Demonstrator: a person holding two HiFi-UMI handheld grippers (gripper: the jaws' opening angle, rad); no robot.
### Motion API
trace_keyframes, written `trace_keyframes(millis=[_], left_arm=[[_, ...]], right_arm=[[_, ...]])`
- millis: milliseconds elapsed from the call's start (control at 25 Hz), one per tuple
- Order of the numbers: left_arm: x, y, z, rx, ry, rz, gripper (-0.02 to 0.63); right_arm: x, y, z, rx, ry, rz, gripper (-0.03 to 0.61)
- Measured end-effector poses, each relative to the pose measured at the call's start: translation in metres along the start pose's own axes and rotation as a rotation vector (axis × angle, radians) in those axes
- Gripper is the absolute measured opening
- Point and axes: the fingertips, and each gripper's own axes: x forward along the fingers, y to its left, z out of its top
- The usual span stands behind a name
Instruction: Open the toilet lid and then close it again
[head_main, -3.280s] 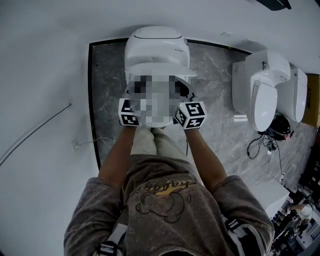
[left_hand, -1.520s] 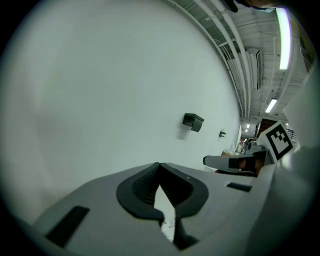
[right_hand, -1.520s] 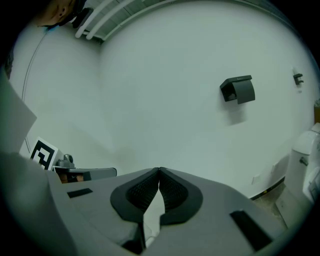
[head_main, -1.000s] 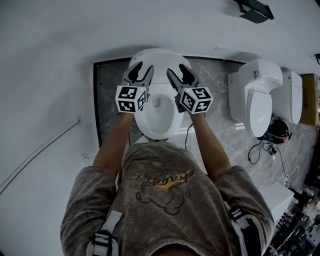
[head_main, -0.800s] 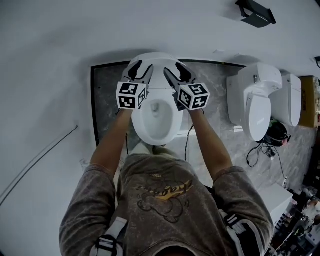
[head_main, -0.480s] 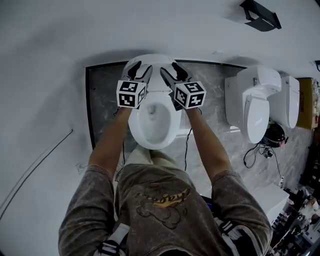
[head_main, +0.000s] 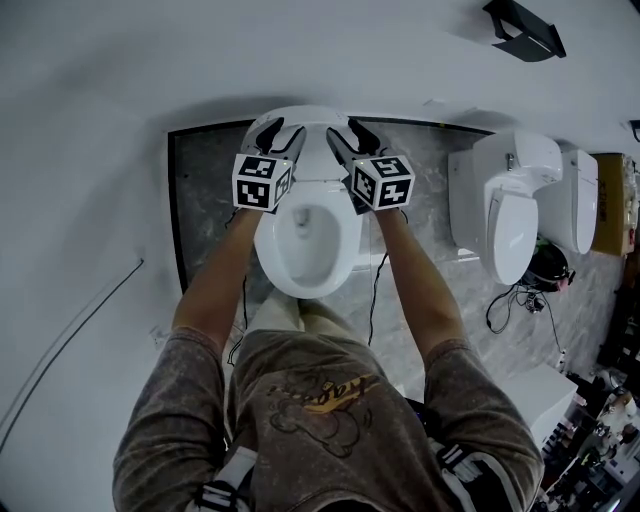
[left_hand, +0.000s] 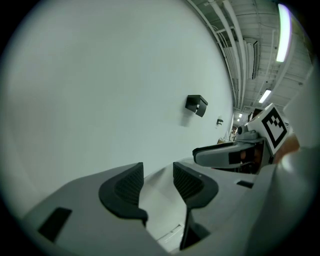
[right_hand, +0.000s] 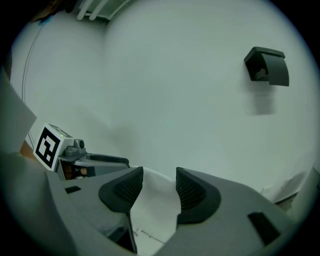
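Observation:
The white toilet (head_main: 305, 240) stands with its bowl uncovered and its lid (head_main: 308, 118) raised against the wall. Both grippers reach over the bowl to the lid's top edge. My left gripper (head_main: 280, 133) is open at the left part of that edge. My right gripper (head_main: 348, 135) is at the right part; its jaws have just been closing a little but are still open. In the left gripper view the white lid (left_hand: 160, 200) shows in the gap of the left gripper (left_hand: 157, 175). In the right gripper view the lid (right_hand: 152, 210) shows likewise within the right gripper (right_hand: 159, 180), pads not pressing.
A second white toilet (head_main: 510, 200) and a third (head_main: 578, 195) stand to the right on the dark marble floor (head_main: 210, 200). A black fixture (head_main: 525, 30) hangs on the white wall above. A cable (head_main: 70, 330) runs along the left. Cluttered items lie at the bottom right.
The lid, down three seconds ago, now stands raised. Over the last second both grippers moved up the picture to its top edge; in the last half second they hardly moved.

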Motion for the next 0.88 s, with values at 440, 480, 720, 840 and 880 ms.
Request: trace_keyframes(millis=[440,480,720,840,880], left_arm=[[-0.001,-0.005,-0.001,0.036,0.055,-0.050,0.179],[-0.005,-0.008,-0.003,0.037,0.055,-0.055,0.179],[-0.037,-0.036,-0.013,0.024,0.037,-0.053,0.179],[-0.063,-0.058,-0.029,0.016,0.022,-0.038,0.189],[-0.073,-0.065,-0.035,0.014,0.018,-0.038,0.192]], right_arm=[[-0.005,0.000,-0.001,0.083,-0.015,-0.019,0.213],[-0.009,0.001,-0.002,0.084,-0.020,-0.021,0.213],[-0.046,0.021,-0.015,0.070,-0.030,-0.010,0.213],[-0.074,0.038,-0.031,0.056,-0.046,0.000,0.212],[-0.085,0.044,-0.038,0.057,-0.053,0.002,0.210]])
